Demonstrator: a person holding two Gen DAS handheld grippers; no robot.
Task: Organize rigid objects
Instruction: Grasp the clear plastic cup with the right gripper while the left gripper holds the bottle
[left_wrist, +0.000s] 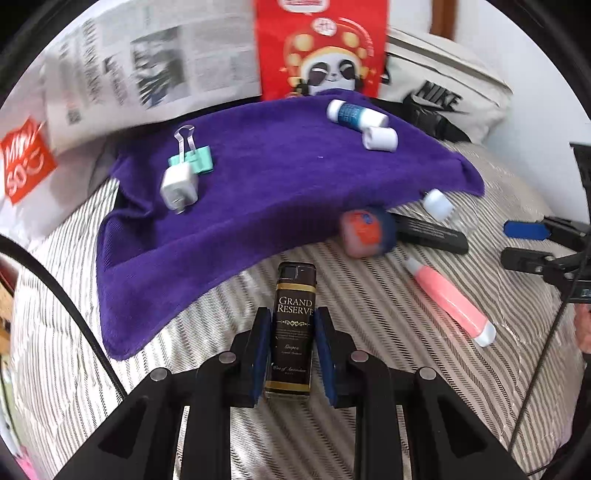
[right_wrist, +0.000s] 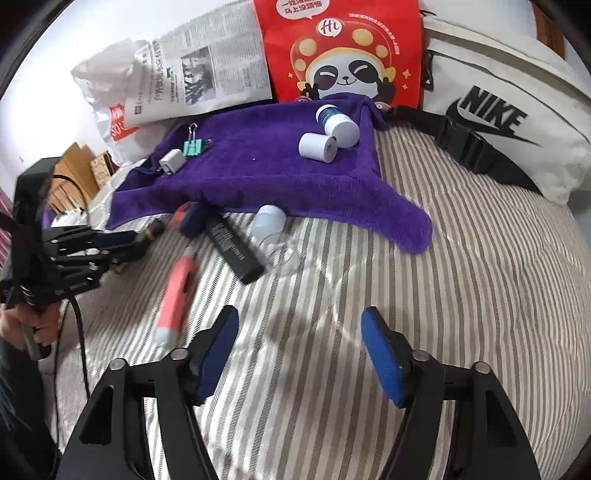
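Observation:
My left gripper (left_wrist: 293, 314) is shut on a black lighter (left_wrist: 294, 332) with a gold "Grand Reserve" label, held just above the striped bedding in front of the purple towel (left_wrist: 258, 192). On the towel lie a white charger plug (left_wrist: 179, 188), a teal binder clip (left_wrist: 194, 158), a blue-and-white bottle (left_wrist: 354, 114) and a white roll (left_wrist: 380, 138). My right gripper (right_wrist: 299, 314) stands open over bare striped bedding with nothing between its fingers. A pink highlighter (right_wrist: 173, 295) lies to its left, with a black bar (right_wrist: 234, 247) and a clear white-capped bottle (right_wrist: 271, 225) beyond.
An orange-and-blue ball (left_wrist: 365, 232) rests at the towel's front edge. Behind the towel stand a red panda bag (right_wrist: 343, 55), a newspaper (right_wrist: 207, 74) and a white Nike bag (right_wrist: 498, 110). A hand (right_wrist: 40, 328) holds the left gripper at the left.

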